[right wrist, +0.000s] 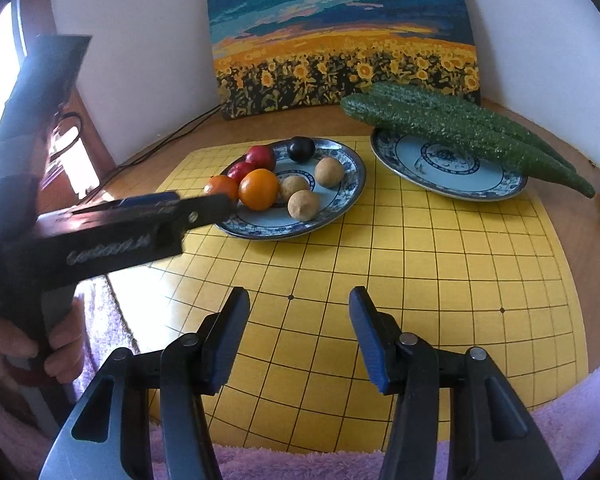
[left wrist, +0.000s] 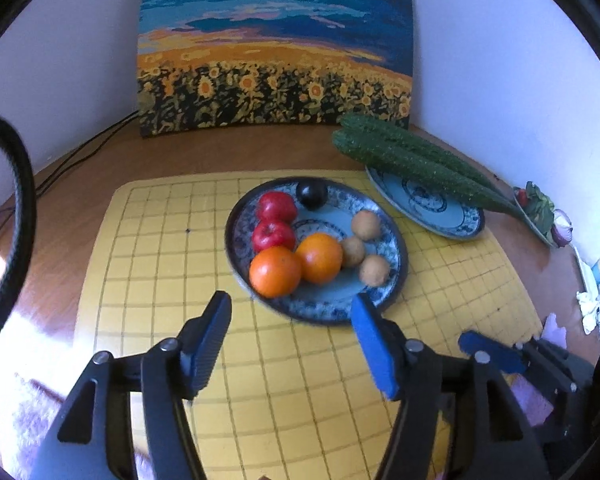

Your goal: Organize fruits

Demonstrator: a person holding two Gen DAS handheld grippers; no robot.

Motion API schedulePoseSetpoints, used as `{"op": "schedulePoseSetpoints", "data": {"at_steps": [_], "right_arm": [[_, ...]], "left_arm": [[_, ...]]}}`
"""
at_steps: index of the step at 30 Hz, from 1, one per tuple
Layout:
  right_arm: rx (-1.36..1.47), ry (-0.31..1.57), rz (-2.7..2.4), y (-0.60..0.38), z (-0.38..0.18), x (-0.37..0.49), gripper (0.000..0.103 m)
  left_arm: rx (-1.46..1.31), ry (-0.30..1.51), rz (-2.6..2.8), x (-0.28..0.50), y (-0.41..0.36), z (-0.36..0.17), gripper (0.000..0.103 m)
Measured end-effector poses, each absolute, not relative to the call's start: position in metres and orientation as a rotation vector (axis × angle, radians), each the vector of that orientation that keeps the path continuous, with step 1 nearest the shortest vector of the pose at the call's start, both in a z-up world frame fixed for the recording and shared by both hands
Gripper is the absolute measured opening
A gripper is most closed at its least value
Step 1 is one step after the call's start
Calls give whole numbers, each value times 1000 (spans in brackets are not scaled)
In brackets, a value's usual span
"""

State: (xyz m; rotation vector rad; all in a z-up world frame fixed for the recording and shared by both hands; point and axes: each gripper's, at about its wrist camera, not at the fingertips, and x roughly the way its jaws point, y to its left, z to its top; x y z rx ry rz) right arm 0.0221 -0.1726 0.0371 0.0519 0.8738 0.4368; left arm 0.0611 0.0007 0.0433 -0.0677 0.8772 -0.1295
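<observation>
A blue patterned plate [left wrist: 320, 308] [right wrist: 340, 208] on the yellow grid mat holds two oranges [left wrist: 276, 272] [right wrist: 259, 189], two red apples [left wrist: 276, 206] [right wrist: 261, 157], a dark plum [left wrist: 312, 195] [right wrist: 301, 149] and three brown round fruits [left wrist: 366, 225] [right wrist: 303, 205]. A second plate [left wrist: 440, 216] [right wrist: 452, 180] to the right carries two cucumbers [left wrist: 412, 160] [right wrist: 460, 124]. My left gripper [left wrist: 292, 320] is open and empty just before the fruit plate. My right gripper [right wrist: 300, 316] is open and empty over the mat.
A sunflower painting [left wrist: 276, 48] [right wrist: 340, 36] leans on the back wall. Cables [left wrist: 80, 152] run at the back left. A small dish with vegetables [left wrist: 540, 212] sits at the far right. A purple towel [right wrist: 300, 464] lies at the near edge. The left gripper's body [right wrist: 112, 236] crosses the right view.
</observation>
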Motion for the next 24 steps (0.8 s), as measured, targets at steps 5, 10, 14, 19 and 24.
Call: {"op": "schedulePoseSetpoints", "data": {"at_steps": [5, 10, 14, 19, 24], "right_arm": [[49, 876, 438, -172, 37, 23, 53], [41, 878, 435, -171, 36, 23, 53], [34, 883, 428, -171, 33, 23, 53], [34, 888, 428, -171, 32, 24, 53], [36, 888, 428, -171, 32, 24, 53]], "left_arm": [[-72, 905, -66, 47, 4, 40, 69], [-99, 925, -24, 39, 8, 33, 71], [-102, 946, -18, 36, 7, 27, 71], [-92, 961, -18, 33, 2, 24, 71], [-75, 967, -6, 32, -2, 22, 70]]}}
